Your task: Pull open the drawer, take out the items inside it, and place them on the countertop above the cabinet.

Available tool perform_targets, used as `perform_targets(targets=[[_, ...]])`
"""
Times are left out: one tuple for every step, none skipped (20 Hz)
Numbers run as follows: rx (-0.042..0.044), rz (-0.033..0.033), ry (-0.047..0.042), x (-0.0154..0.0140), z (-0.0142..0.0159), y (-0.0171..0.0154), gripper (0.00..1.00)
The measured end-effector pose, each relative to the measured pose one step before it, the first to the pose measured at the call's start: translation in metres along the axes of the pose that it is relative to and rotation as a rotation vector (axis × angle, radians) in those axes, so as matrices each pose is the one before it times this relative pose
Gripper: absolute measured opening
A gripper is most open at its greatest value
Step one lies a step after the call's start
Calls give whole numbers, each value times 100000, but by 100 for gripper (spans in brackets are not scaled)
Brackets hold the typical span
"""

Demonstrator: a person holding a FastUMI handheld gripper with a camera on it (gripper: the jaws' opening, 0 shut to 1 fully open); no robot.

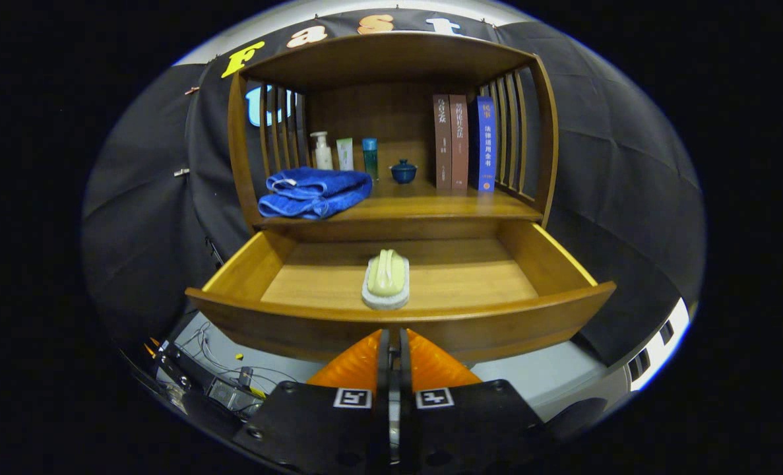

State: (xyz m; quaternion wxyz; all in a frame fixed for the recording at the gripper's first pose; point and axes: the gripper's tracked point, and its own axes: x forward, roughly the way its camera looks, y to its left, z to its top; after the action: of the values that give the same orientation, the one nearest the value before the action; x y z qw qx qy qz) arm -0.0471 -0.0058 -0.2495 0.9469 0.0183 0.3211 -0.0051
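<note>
Hanging just in front of the drawer's front panel, the claw has its two fingers pressed together with nothing between them, and it touches nothing.

Just beyond the fingertips stands the wooden drawer, already pulled well out of the cabinet, so the first part of the job looks done. Inside it lies one item I can make out: a scrubbing brush with a pale yellow-green handle on a white base, resting near the middle of the drawer's front edge, straight ahead of the fingers. The rest of the drawer floor looks bare.

Above the drawer is the bench, the cabinet's wooden top. A folded blue towel sits by its front left corner. Along the back edge are a white pump bottle, a pale tube, a teal bottle and a small dark blue lidded pot. Three upright books stand toward the right side. There is free wood at the front, right of the towel.

To my eye the brush has yet to be lifted; the claw must part its fingers, reach over the front panel, grip it and carry it up.
</note>
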Motion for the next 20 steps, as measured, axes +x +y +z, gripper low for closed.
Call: perform_targets(targets=[[360,1002,-591,219,1125,237,20],[377,1232,-403,294,1152,360,31],[82,1234,204,677,1037,248,49],[-461,936,527,911,993,179,67],[-515,939,1117,1062,907,126,85],[-327,447,1616,1109,739,131,91],[459,546,1893,1203,671,84,94],[342,337,2724,1329,551,116,95],[829,-505,2919,1451,375,-104,96],[-448,-163,3756,1391,93,13,96],[-1318,-823,4771,1342,-135,-151,97],[-871,-1264,3399,1538,-6,-221,97],[-625,-985,3395,1401,62,-140,97],[-472,-990,3772,1405,-181,-85,97],[-122,-292,3171,1072,26,11,98],[447,226,3097,1184,-130,101,100],[263,-125,2980,1034,-126,103,100],[-444,-940,3712,927,-398,-115,100],[-471,-1305,3279,917,-212,-286,100],[510,210,2697,930,-249,31,100]])
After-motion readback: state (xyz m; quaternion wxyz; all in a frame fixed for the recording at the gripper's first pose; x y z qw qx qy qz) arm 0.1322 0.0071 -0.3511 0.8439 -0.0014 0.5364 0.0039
